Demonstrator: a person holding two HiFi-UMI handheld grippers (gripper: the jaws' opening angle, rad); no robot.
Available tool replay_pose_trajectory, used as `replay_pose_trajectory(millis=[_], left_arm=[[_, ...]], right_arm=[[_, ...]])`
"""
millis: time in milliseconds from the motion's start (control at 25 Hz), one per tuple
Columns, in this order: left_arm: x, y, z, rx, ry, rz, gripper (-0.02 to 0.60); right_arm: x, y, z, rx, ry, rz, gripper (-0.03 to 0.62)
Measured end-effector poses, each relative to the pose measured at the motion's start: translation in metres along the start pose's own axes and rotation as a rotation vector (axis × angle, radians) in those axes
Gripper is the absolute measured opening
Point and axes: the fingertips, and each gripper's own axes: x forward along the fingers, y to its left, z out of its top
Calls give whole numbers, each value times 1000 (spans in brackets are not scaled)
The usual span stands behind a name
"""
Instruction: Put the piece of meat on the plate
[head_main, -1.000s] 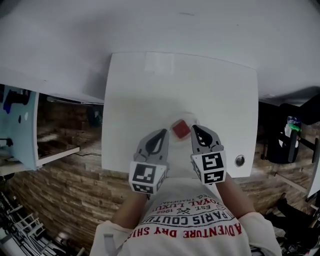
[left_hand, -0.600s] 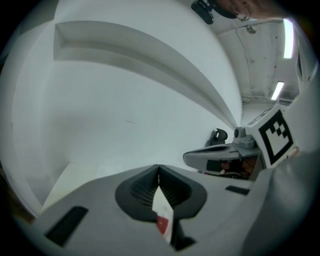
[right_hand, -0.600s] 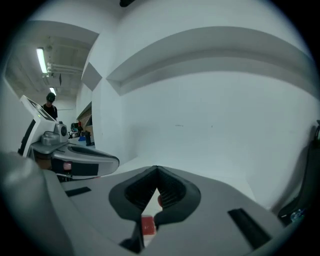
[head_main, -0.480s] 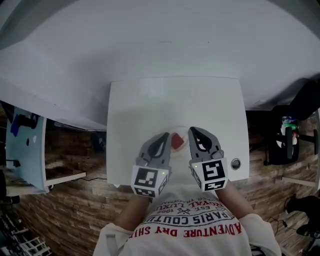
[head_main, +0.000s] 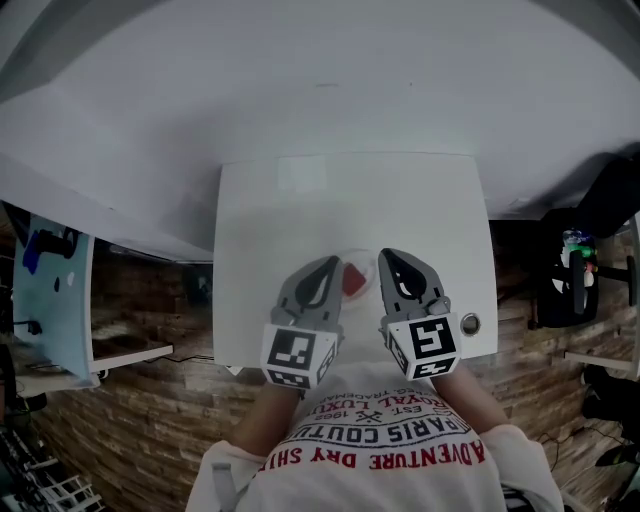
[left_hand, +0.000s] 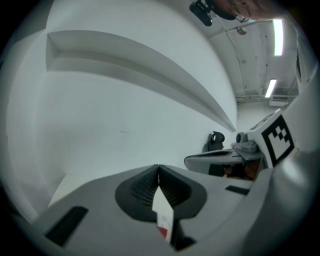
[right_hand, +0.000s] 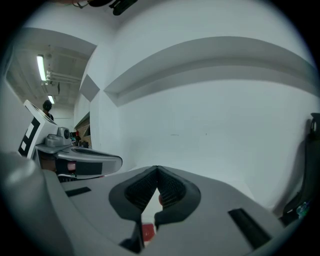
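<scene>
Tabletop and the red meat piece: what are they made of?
White square tabletop: looks like matte laminate or painted board, an even surface with no glare. Small red piece of meat: probably a plastic toy, a uniform red block; too small to be sure.

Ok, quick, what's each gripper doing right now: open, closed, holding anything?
Left gripper: closed, holding nothing.
Right gripper: closed, holding nothing.
</scene>
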Motion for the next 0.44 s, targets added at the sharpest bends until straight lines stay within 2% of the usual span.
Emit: replay_pose_trajectory(millis=[440], left_arm=[[-8, 6, -4, -10, 1, 7, 8]], right_arm=[[-4, 15, 0, -24, -21, 17, 12]])
